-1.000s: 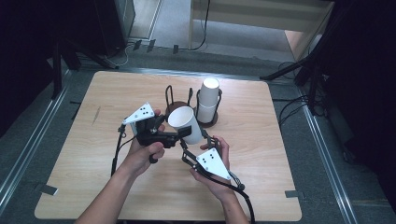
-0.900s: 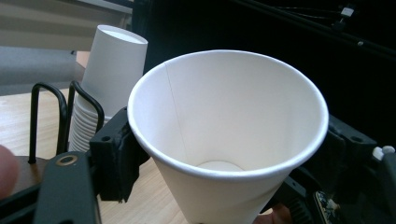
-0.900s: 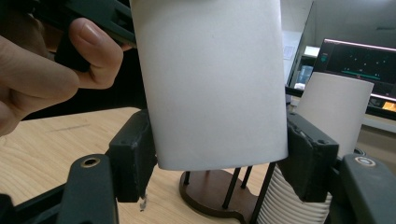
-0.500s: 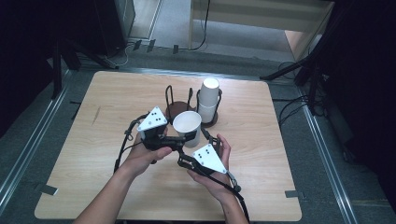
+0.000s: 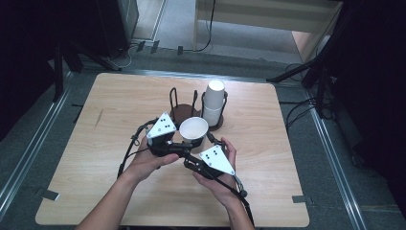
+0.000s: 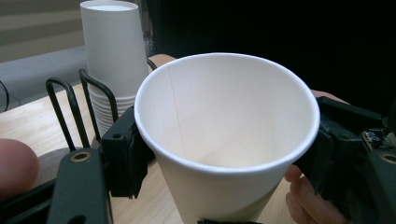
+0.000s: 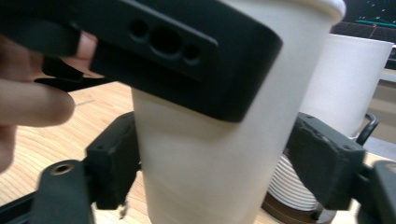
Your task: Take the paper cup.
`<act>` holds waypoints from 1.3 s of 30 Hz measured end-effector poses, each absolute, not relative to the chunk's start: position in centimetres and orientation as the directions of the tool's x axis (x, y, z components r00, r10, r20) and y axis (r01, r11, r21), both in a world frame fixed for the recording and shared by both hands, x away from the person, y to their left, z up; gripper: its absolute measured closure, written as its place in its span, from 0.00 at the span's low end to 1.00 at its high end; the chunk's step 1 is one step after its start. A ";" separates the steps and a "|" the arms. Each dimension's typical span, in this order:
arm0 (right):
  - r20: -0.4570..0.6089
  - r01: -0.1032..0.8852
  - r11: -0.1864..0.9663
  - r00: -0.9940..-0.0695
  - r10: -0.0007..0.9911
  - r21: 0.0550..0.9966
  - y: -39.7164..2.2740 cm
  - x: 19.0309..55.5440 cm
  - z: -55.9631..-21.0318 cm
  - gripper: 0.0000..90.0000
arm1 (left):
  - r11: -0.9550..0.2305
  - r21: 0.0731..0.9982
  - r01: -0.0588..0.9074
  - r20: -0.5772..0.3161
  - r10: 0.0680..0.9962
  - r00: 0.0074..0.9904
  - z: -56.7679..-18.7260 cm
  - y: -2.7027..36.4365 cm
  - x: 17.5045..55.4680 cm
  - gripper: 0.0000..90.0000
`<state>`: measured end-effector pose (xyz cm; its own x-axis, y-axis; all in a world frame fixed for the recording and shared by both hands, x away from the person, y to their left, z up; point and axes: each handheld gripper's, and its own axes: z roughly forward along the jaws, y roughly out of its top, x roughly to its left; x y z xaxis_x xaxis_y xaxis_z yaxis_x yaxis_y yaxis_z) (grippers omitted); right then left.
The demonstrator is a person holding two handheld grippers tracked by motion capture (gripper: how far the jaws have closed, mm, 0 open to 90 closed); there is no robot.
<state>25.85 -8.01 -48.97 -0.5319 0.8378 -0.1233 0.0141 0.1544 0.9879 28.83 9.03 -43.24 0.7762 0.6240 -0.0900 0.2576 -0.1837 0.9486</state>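
A single white paper cup, mouth up, is held above the middle of the light wooden table, just in front of a dark wire cup holder with a round brown base. The left gripper has its black jaws pressed against the cup's two sides just under the rim, so it grips the cup. The right gripper comes at the cup lower down; its jaws stand on either side of the cup wall with a little gap at each side, so it is spread around the cup without pinching it. Both hands crowd the cup from the near side, the left hand and right hand close together. The table's left part, right part and near edge lie bare, with open room all around the hands. Counted: one loose cup, one stack of nested white paper cups standing in the holder's right ring, and one holder whose left ring holds nothing. The table stands on a grey floor with metal rails along both sides, cables trailing behind, and dark surroundings.
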 end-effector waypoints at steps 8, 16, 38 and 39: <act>-0.120 -0.003 0.141 -0.547 0.828 0.990 -7.9 25.6 -49.0 0.34 | -0.158 0.947 0.279 -0.127 0.615 0.779 -43.2 9.4 29.0 0.20; -0.106 0.003 0.126 -0.521 0.847 0.992 -8.5 26.1 -49.1 0.34 | -0.084 0.955 0.283 -0.176 0.610 0.773 -42.7 10.4 29.0 0.08; -0.092 0.000 0.103 -0.462 0.882 0.995 -11.6 27.8 -49.5 0.34 | 0.020 0.968 0.250 -0.199 0.668 0.717 -42.8 15.6 27.5 0.04; -0.092 -0.004 0.102 -0.453 0.886 0.995 -11.9 27.9 -49.4 0.34 | 0.021 0.969 0.246 -0.195 0.676 0.710 -42.9 15.9 27.3 0.04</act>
<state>27.87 -11.91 -49.44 -0.4535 0.8865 -0.0925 -0.0040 0.1017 0.9948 27.35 15.93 -42.89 0.7104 0.6761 -0.1955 0.2462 0.0214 0.9690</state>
